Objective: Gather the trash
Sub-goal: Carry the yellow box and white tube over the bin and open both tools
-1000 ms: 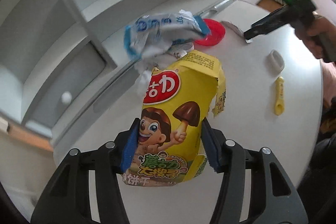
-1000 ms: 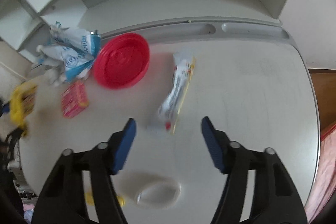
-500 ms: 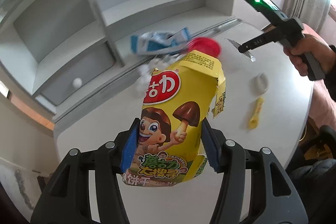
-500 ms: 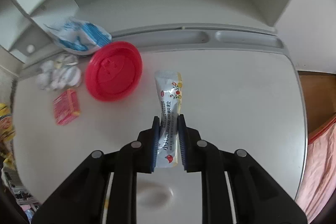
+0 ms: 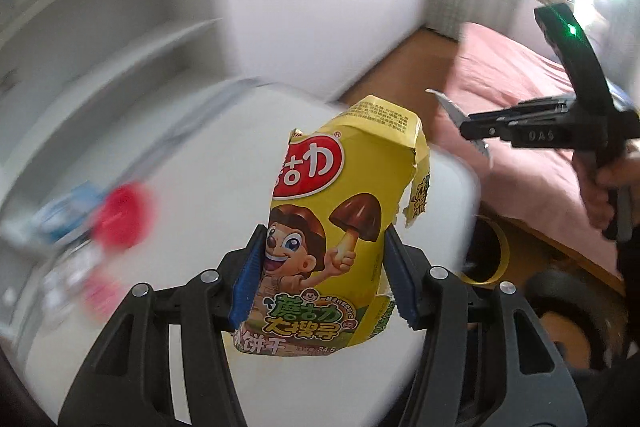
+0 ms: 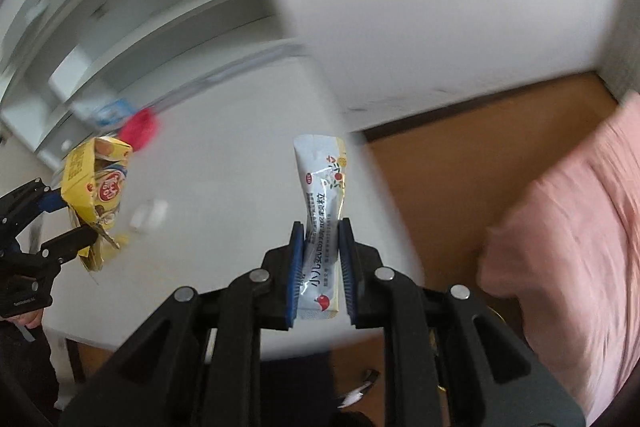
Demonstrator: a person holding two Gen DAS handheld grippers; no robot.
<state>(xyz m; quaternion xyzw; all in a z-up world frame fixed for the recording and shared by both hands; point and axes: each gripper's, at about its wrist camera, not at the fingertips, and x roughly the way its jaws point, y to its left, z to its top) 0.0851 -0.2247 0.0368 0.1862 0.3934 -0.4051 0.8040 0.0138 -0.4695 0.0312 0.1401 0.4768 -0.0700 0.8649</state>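
My left gripper (image 5: 322,269) is shut on a torn yellow biscuit box (image 5: 340,227) with a cartoon mushroom boy, held upright above the white table (image 5: 192,211). My right gripper (image 6: 322,267) is shut on a slim white sachet (image 6: 322,187) with red print, lifted off the table near its right edge. In the right wrist view the yellow box (image 6: 96,187) and the left gripper (image 6: 76,223) appear at the far left. The left wrist view shows the right gripper (image 5: 460,123) at the right with the sachet's silver tip in it, held by a hand (image 5: 608,187).
A red lid (image 5: 124,219) and a blue-white wrapper (image 5: 68,215) lie blurred at the table's back left, below white shelves (image 6: 140,27). A small white object (image 6: 150,213) rests mid-table. A pink bed (image 6: 572,247) and wooden floor (image 6: 460,179) lie right of the table. A yellow-rimmed container (image 5: 486,255) stands below the edge.
Both grippers swung right, away from the shelves toward the table's right edge and the bed. My right gripper shut on the sachet and lifted it off the table. The background is motion-blurred.
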